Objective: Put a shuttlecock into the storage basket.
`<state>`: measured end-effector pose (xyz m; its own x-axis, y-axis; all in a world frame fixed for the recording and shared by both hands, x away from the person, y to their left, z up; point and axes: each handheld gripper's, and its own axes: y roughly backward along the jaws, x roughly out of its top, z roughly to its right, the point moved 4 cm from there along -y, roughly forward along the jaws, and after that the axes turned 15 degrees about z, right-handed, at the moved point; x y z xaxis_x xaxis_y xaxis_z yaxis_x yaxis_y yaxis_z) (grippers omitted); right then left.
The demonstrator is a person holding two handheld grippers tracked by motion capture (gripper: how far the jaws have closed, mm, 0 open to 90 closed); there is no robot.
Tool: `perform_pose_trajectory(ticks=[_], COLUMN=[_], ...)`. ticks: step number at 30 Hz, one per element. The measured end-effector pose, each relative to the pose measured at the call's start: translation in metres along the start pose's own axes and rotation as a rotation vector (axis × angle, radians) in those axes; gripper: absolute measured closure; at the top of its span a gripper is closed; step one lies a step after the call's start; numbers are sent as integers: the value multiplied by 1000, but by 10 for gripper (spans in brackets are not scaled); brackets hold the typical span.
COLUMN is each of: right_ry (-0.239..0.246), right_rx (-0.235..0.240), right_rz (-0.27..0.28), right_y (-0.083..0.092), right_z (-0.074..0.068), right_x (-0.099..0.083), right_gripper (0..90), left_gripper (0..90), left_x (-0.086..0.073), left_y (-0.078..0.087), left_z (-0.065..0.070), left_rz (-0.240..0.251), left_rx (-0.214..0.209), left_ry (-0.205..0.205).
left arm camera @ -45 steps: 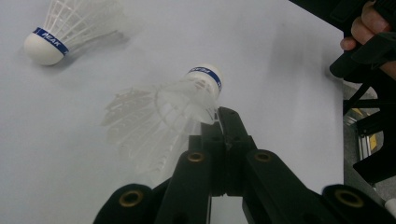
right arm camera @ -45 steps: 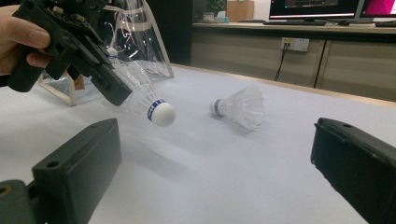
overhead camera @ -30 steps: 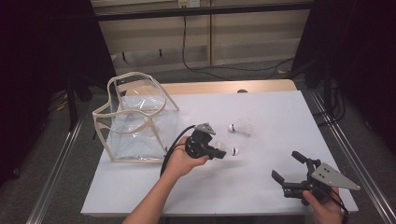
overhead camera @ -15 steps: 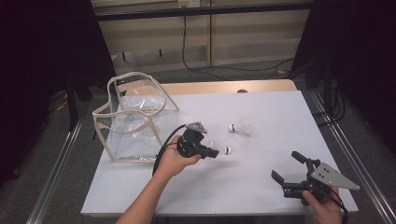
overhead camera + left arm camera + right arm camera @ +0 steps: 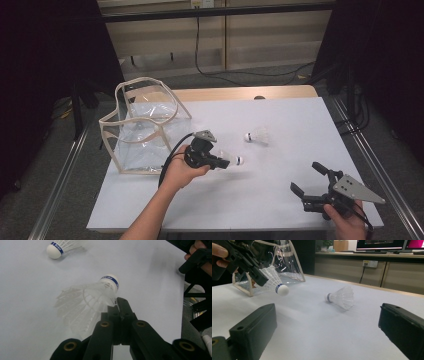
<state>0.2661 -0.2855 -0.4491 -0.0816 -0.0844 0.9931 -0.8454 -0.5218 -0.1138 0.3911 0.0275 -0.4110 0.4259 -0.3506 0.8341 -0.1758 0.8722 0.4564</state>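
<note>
Pinching a shuttlecock (image 5: 227, 159) by its feathers, seemingly clear of the tabletop (image 5: 280, 190), the left gripper (image 5: 216, 161) is clamped; right gripper (image 5: 309, 187) gapes wide.

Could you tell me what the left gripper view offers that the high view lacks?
Left gripper view alone: the left claw pinching the held shuttlecock by its skirt, and the blue band at its cork. High view alone: the clear bag standing left of that hand, and the right claw open. Both: the second shuttlecock lying on the white table.

clear bag (image 5: 287, 262) cut off by the top edge; held shuttlecock's (image 5: 85, 302) feathers blurred.
</note>
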Motion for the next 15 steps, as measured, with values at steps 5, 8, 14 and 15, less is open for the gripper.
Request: perform_pose_trajectory(ticks=[5, 8, 14, 15], right_ry=[0, 0, 0, 0], right_rx=[2, 1, 4, 3], right_rz=[-1, 0, -1, -1], right_y=[0, 0, 0, 0], right_z=[0, 0, 0, 0], right_x=[0, 0, 0, 0], right_gripper=[14, 14, 14, 14], left_gripper=[900, 900, 900, 900], left_x=[0, 1, 2, 2], left_y=[5, 7, 11, 12], left_z=[-2, -3, -3, -4], left_rz=[-12, -21, -19, -22], left_rx=[9, 22, 7, 5], left_ry=[-3, -7, 4, 3])
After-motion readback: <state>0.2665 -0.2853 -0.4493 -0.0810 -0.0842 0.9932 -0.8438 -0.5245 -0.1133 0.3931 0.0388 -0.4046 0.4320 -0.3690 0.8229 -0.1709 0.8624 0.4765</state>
